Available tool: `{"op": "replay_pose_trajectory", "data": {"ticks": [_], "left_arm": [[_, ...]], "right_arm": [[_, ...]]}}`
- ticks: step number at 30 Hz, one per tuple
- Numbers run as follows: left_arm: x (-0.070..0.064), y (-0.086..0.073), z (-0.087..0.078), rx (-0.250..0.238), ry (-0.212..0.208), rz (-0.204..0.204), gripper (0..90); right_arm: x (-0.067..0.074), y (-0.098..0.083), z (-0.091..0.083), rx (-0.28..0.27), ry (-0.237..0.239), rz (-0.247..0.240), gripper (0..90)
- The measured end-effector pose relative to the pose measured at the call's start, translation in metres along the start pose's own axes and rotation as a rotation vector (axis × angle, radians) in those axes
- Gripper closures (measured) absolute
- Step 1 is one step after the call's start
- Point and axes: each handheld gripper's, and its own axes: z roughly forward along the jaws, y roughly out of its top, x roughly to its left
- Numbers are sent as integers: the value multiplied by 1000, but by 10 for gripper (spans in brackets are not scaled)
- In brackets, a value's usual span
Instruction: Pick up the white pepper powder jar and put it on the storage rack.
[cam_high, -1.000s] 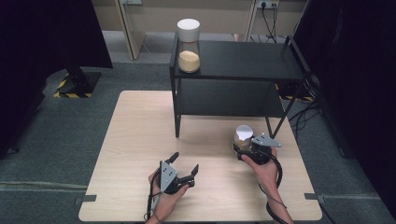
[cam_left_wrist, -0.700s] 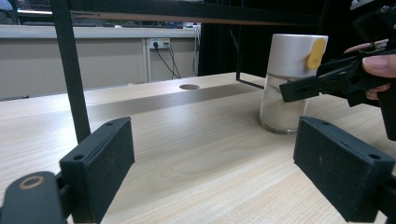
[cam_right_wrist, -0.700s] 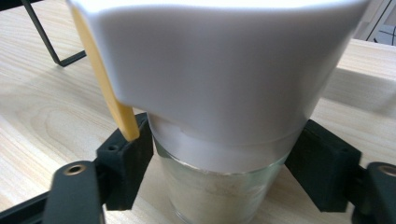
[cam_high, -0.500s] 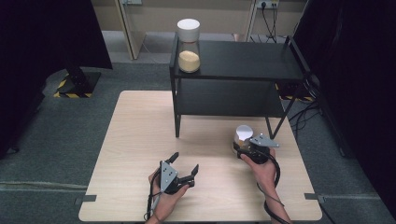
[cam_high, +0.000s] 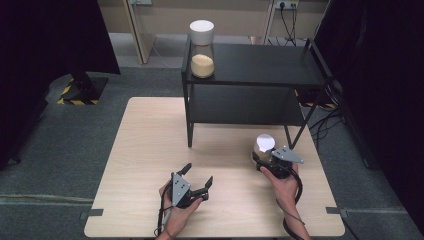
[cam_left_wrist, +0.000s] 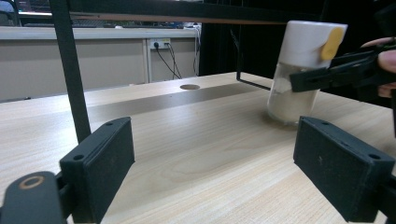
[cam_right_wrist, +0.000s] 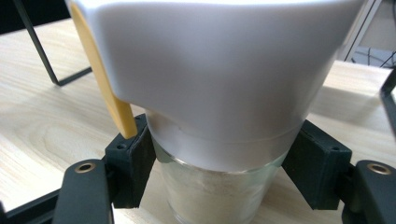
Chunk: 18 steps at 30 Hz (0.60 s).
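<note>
A glass jar with a white lid and a yellow tab stands on the wooden table in front of the black shelf's right leg; pale powder fills its lower part. My right gripper is shut on it: in the right gripper view both pads press the glass of the jar just under the lid. My left gripper rests near the front edge of the table, open, with nothing between its pads. From the left gripper view the jar stands upright at the right.
A black two-level shelf stands on the far half of the table. A second jar with a white lid and tan powder sits on its top at the left corner. A shelf leg rises close ahead of the left gripper.
My right gripper has edged in on the jar and its jaws have closed on the glass. The left hand has stayed where it was.
</note>
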Motion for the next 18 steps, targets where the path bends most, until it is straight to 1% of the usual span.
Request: {"op": "replay_pose_trajectory", "data": {"ticks": [12, 18], "left_arm": [[0, 0, 0, 0, 1, 2, 120], [0, 0, 0, -1, 1, -1, 120]], "right_arm": [[1, 0, -35, -112, -27, 13, 305], [0, 4, -49, -155, -49, 17, 305]]}}
